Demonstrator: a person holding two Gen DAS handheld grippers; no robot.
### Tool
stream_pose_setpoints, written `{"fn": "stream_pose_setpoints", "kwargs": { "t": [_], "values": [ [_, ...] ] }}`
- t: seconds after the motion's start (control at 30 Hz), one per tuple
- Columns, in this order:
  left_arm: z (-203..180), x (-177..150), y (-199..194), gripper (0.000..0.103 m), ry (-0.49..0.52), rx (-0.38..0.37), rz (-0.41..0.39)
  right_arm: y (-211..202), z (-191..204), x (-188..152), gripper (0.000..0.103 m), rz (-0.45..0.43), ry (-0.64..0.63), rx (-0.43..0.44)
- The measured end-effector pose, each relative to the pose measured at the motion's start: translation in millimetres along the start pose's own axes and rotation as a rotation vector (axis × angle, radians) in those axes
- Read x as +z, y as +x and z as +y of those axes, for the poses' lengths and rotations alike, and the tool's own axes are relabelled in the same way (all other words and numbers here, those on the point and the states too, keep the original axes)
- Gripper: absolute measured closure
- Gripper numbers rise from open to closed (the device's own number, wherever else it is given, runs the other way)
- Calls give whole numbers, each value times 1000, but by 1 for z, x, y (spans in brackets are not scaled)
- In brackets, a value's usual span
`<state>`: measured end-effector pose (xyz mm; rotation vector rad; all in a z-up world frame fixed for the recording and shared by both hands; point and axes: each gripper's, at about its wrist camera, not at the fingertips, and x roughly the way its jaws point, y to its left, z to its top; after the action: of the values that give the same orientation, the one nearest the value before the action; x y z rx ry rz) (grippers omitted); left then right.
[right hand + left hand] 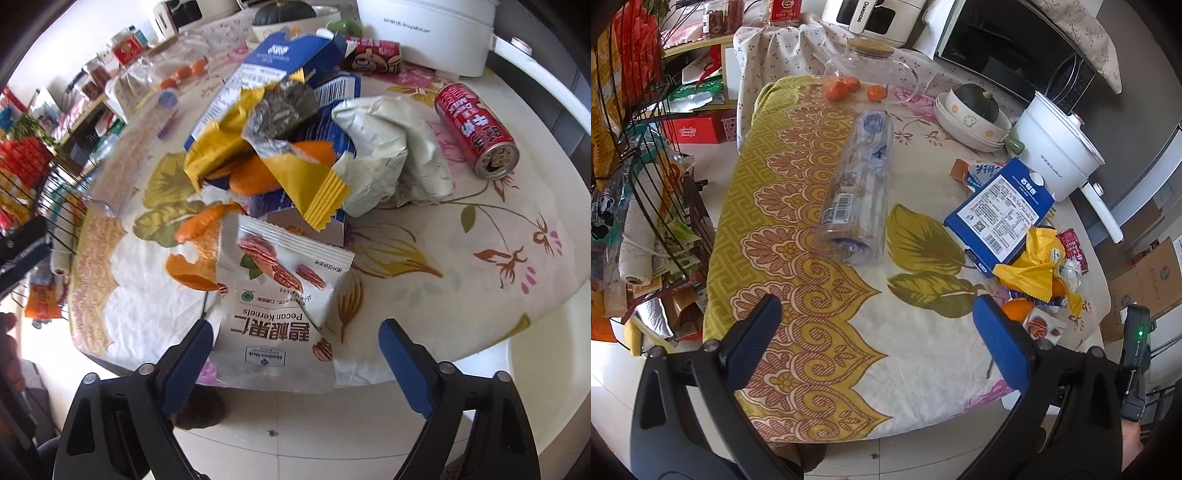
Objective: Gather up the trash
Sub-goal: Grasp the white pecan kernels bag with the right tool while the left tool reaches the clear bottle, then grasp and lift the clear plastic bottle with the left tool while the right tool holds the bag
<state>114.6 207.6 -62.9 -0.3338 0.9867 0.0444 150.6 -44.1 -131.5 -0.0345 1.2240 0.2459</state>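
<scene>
Plastic bottle [855, 192]: lying flat on the counter [916, 350], long axis running lower-left to upper-right.
Left gripper [877, 343]: gaping, holding nothing.
Right gripper [297, 354]: gaping, straddling the pecan packet [277, 314].

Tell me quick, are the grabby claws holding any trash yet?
Left hand-held gripper: open, holding nothing.
Right hand-held gripper: open, empty, around the pecan packet.

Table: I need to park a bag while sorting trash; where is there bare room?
Bare cloth lies between the clear plastic bottle, the near table edge and the wrapper pile. Crowded: pile, blue carton, white pot.
</scene>
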Motion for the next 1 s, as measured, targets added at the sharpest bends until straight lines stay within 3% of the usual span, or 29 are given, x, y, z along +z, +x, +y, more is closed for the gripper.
{"fn": "stream_pose_setpoints", "kwargs": {
  "t": [0.07,0.17,0.37,0.67,0.73,0.87,1.0],
  "values": [
    [3,2,4,0,5,6,4,2,-2,1,38,1,0,-12],
    [8,6,11,0,7,9,5,-4,-7,3,48,-7,4,4],
    [13,19,34,0,29,59,-14,-22,-26,-2,51,-20,17,48],
    [20,38,76,3,-56,82,-27,-52,-49,-14,51,-27,28,94],
    [20,41,84,7,-65,88,-26,-57,-54,-15,51,-32,33,86],
    [18,40,99,34,-77,68,18,-66,-70,-19,51,-49,64,73],
    [11,39,86,36,-51,65,-31,-81,-90,-23,51,-75,98,62]
  ]
}}
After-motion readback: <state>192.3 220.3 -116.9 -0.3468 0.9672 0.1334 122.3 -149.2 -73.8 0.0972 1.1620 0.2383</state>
